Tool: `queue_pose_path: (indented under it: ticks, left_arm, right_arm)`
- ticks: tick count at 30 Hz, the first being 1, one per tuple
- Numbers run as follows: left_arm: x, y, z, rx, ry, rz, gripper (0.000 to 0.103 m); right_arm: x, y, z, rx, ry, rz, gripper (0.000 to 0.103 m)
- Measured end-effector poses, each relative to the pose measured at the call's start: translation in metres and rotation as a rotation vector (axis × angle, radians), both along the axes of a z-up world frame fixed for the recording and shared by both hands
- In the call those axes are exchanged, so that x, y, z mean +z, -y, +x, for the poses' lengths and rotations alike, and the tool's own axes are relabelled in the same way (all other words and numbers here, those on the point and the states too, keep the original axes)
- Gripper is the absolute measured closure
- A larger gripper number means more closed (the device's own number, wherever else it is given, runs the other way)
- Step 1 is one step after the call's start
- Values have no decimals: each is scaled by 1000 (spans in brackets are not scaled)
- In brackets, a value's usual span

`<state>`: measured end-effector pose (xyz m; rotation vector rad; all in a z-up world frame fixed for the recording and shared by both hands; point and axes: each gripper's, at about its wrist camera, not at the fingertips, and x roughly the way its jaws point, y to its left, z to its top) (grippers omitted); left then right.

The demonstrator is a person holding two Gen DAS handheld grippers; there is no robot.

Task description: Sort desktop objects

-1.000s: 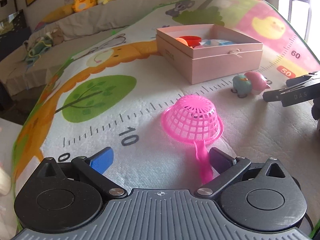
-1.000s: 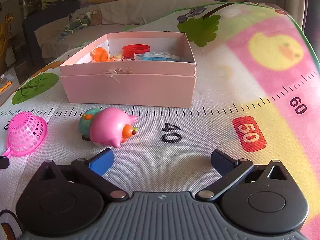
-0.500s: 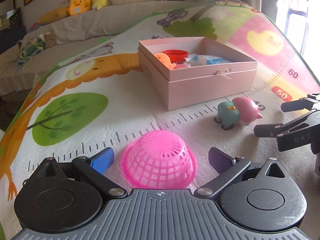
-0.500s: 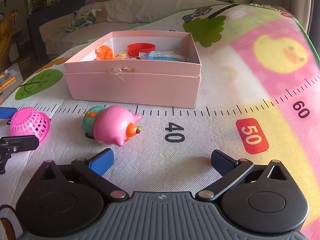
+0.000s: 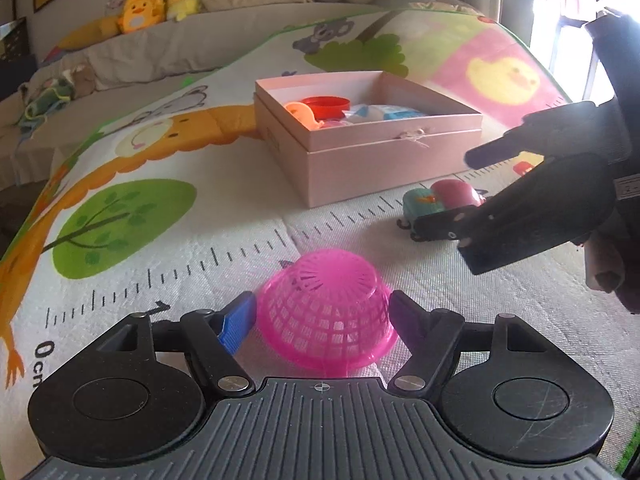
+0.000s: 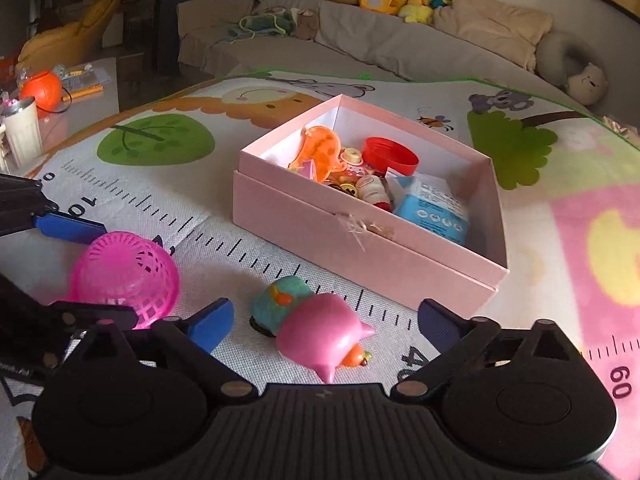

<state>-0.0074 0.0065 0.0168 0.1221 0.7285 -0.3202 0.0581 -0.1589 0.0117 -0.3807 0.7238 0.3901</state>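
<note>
Down on the play mat (image 5: pixel 168 264), the left gripper (image 5: pixel 322 314) is closing around the upturned pink strainer basket (image 5: pixel 326 322), its pads right at the mesh sides, contact too close to call. Meanwhile the right gripper (image 6: pixel 326 322) is closing, unclenched, over the pink pig toy (image 6: pixel 320 334), which touches neither pad. Behind stands the pink box (image 6: pixel 360 248) of small toys.

Play mat w/ 3 things on it
Printed play mat (image 5: pixel 168 264) w/ ruler marks: pink box (image 5: pixel 384 160) far centre, upside-down pink strainer (image 5: pixel 326 312) near, pink & teal toy (image 5: pixel 438 200) to the right, between the two, just in front of box.
</note>
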Motion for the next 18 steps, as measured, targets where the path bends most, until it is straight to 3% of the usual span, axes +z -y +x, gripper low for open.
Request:
queue_pose_path:
  ticks: [2,8,11,15,18]
  left_arm:
    - [1,-2,0,3,-5,-2,25]
    - [29,0,-7,-14,45,-26,25]
    - [68,9,-3,-54,123,-37,26]
    - [134,29,19,-91,296,-41,26]
    - [160,51,54,-119,358,-27,38]
  right_arm:
    - [-6,-6,4,19,-27,-9,43]
    - [15,12,-15,12,-62,29,45]
    - [58,36,-35,24,-12,85,45]
    - [140,73,-39,-32,135,210,45]
    - [184,97,-33,-67,231,298,45]
